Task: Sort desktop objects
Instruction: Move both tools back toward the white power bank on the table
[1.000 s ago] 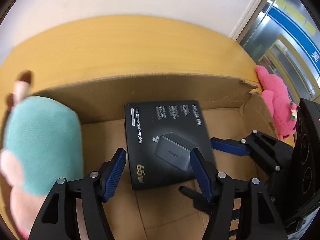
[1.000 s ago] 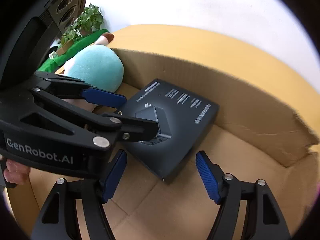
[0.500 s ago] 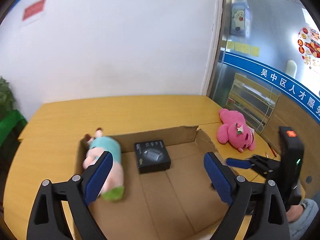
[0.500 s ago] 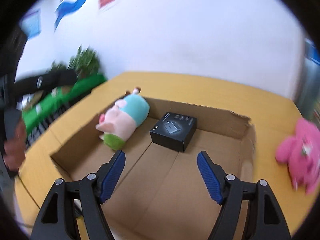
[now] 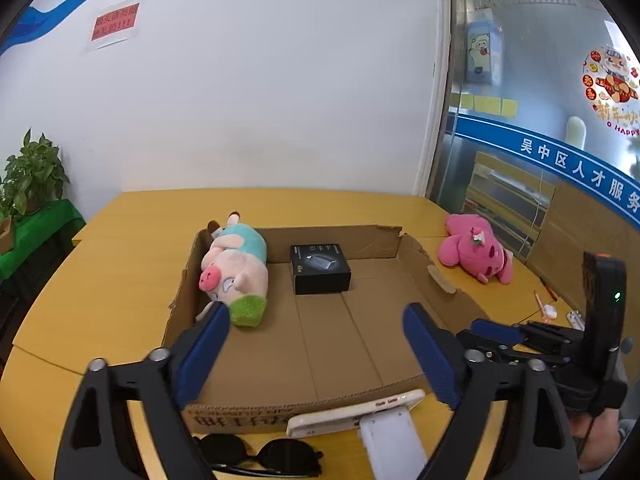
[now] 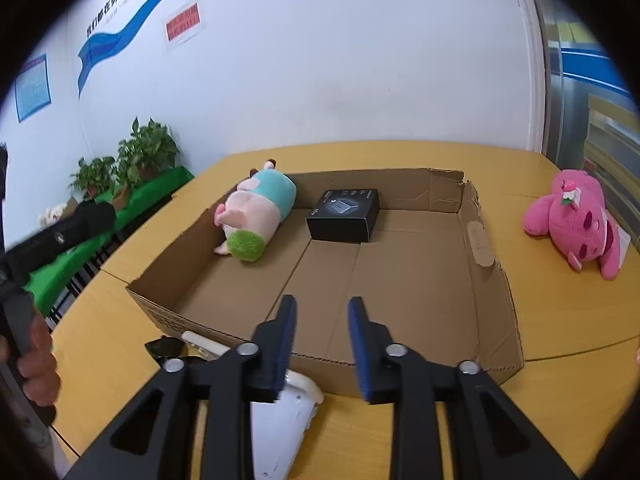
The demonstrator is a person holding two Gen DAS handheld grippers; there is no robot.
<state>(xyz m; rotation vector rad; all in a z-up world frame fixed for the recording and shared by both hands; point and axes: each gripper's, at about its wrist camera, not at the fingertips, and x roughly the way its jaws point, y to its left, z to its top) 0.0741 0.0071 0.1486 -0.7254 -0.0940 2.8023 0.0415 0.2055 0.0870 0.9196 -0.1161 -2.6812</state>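
- Your left tool [image 5: 316, 354] holds nothing, and its blue pads are closing in over the box floor.
- Your right tool [image 6: 322, 346] holds nothing too. Its ribbed blue pads are closing, with only air between them.
- The black charger box [image 5: 320, 268] lies flat in the cardboard box [image 6: 494, 304], near the back wall. It has "65" in gold print on top. The other small white print is too small to read.
- The soft pig toy [image 5: 236, 268] lies on its side just beside it, along the left wall. It is fuzzy, with a teal back and a green end.
- The pink plush toy [image 6: 576, 220] lies on the yellow counter [image 6: 560, 312], outside the box on the right.
- The dark sunglasses [image 5: 260, 454] and a smooth cream phone [image 5: 356, 412] lie on the counter by the box's near wall.
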